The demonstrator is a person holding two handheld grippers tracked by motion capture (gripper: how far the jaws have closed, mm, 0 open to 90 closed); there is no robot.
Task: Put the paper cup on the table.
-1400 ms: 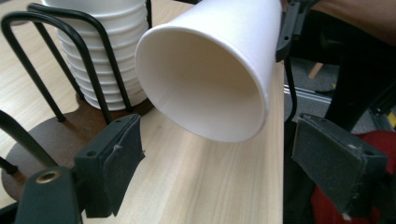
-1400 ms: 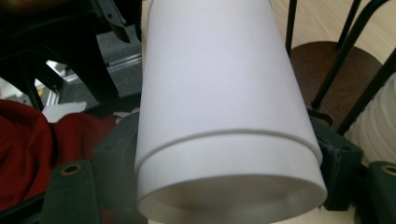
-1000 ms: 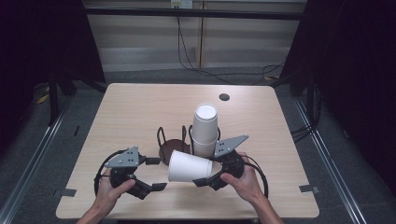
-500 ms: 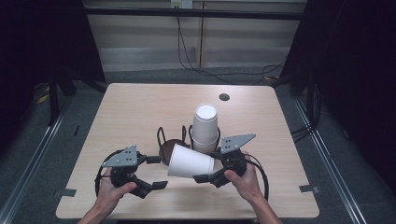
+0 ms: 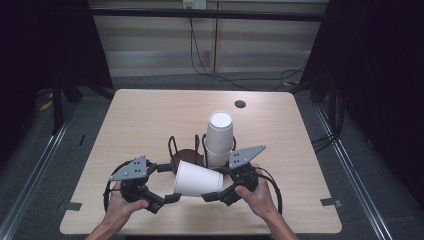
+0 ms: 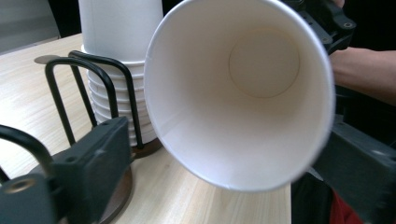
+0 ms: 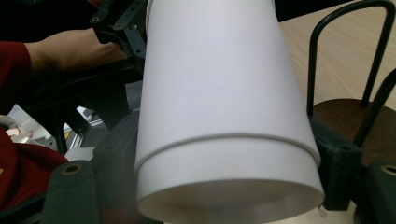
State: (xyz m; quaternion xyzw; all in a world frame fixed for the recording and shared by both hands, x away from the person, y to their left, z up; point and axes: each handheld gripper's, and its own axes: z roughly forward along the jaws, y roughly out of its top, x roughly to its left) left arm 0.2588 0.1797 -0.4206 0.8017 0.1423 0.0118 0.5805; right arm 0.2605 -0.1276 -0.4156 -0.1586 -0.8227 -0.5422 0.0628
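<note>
A white paper cup (image 5: 197, 179) lies on its side in the air near the table's front edge, its mouth pointing left. My right gripper (image 5: 217, 185) is shut on the cup's base end; in the right gripper view the cup (image 7: 219, 93) runs away from the camera between both jaws. My left gripper (image 5: 167, 182) is open, and its jaws straddle the cup's mouth (image 6: 243, 93) with a gap on the left side. Just behind, a tall stack of white cups (image 5: 220, 137) stands in a black wire holder (image 5: 187, 155) with a brown base.
The light wooden table (image 5: 140, 120) has a small dark round hole (image 5: 240, 104) near its far edge. Cables (image 5: 200, 50) hang behind the table. The wire holder's loops (image 6: 70, 93) stand close to my left gripper's left jaw.
The right gripper has carried the cup slightly leftward, toward the left gripper's open jaws. The left gripper has hardly moved.
</note>
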